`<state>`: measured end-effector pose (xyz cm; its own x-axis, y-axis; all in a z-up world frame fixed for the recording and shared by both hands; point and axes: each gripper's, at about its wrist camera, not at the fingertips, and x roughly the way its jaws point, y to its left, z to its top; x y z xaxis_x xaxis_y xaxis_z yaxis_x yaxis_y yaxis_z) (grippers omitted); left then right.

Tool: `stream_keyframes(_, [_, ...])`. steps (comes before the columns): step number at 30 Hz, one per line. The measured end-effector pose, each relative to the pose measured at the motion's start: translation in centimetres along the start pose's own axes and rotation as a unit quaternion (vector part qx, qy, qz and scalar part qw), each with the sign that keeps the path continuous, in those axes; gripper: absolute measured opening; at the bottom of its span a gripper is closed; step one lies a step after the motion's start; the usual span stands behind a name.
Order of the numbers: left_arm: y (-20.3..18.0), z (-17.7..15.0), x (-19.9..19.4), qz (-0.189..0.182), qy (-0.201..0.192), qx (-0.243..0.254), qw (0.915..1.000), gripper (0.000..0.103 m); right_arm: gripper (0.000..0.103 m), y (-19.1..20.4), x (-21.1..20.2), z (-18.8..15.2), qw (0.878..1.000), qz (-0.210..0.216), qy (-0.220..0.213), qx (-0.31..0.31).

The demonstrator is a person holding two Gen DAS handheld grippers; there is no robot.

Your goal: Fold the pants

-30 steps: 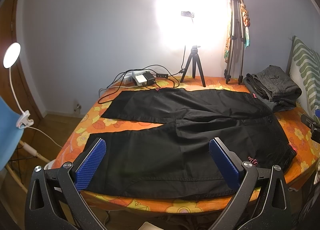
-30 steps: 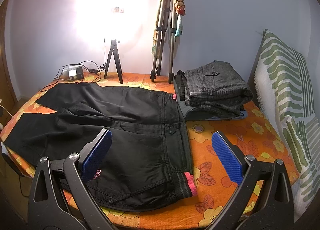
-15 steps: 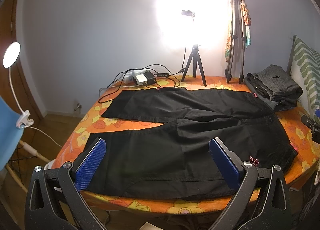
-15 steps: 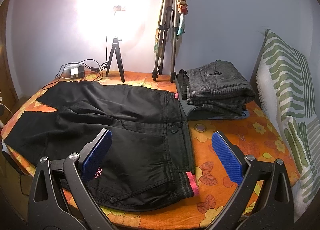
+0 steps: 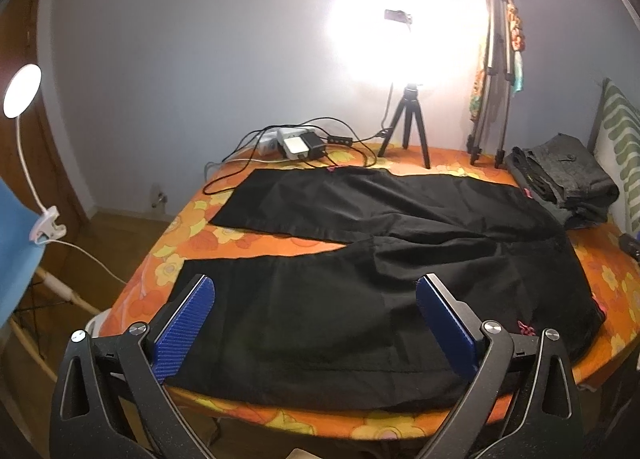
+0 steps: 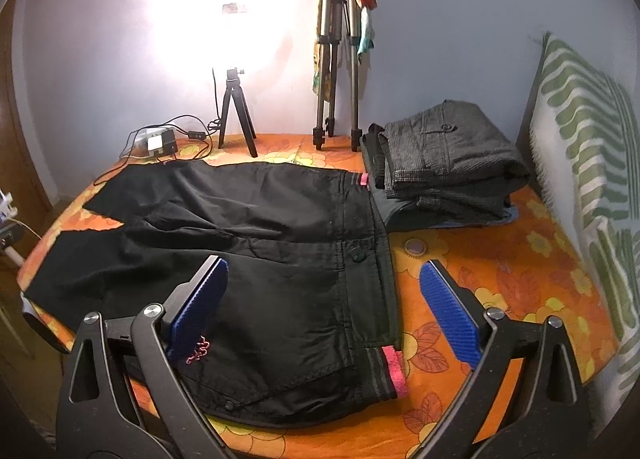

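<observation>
Black pants (image 5: 360,271) lie spread flat on the orange flowered table (image 5: 256,241), legs pointing left and apart, waistband at the right. In the right wrist view the same pants (image 6: 256,251) show a pink-trimmed waistband (image 6: 394,371) and a pink logo near the front edge. My left gripper (image 5: 316,323) hovers open above the near leg, with nothing between its blue pads (image 5: 186,329). Over the waist end, my right gripper (image 6: 324,311) is open too, left pad over the cloth, right pad (image 6: 450,319) over bare table.
A stack of folded grey pants (image 6: 444,163) sits at the back right. A small tripod with a bright lamp (image 5: 404,131), a tall tripod (image 5: 492,83) and a power strip with cables (image 5: 296,143) stand along the far edge. A striped cushion (image 6: 588,163) borders the right.
Both grippers have drifted slightly, the right one a little to the left and back. The pants have not moved and both grippers stay open.
</observation>
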<state>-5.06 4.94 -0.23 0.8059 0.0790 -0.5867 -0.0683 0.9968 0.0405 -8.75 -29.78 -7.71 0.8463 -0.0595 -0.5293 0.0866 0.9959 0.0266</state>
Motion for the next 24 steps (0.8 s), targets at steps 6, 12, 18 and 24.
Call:
stream_keyframes(6, [1.2,0.7,1.7,-0.004,0.014,-0.016,0.9998,0.092,0.098,-0.7,0.9,1.1,1.000,0.009,0.003,-0.003])
stream_keyframes(12, [2.8,0.7,3.5,0.000,0.033,-0.040,0.9986,0.082,0.090,-1.5,2.6,1.6,1.000,0.008,0.018,-0.005])
stream_keyframes(18, [4.3,0.9,5.3,-0.006,0.052,-0.061,0.9967,0.072,0.090,-2.0,4.4,1.8,0.999,0.003,0.030,-0.011])
stream_keyframes(24, [5.1,1.8,6.9,0.002,0.055,-0.070,0.9960,0.067,0.090,-1.6,7.0,2.5,0.999,0.002,0.029,-0.033])
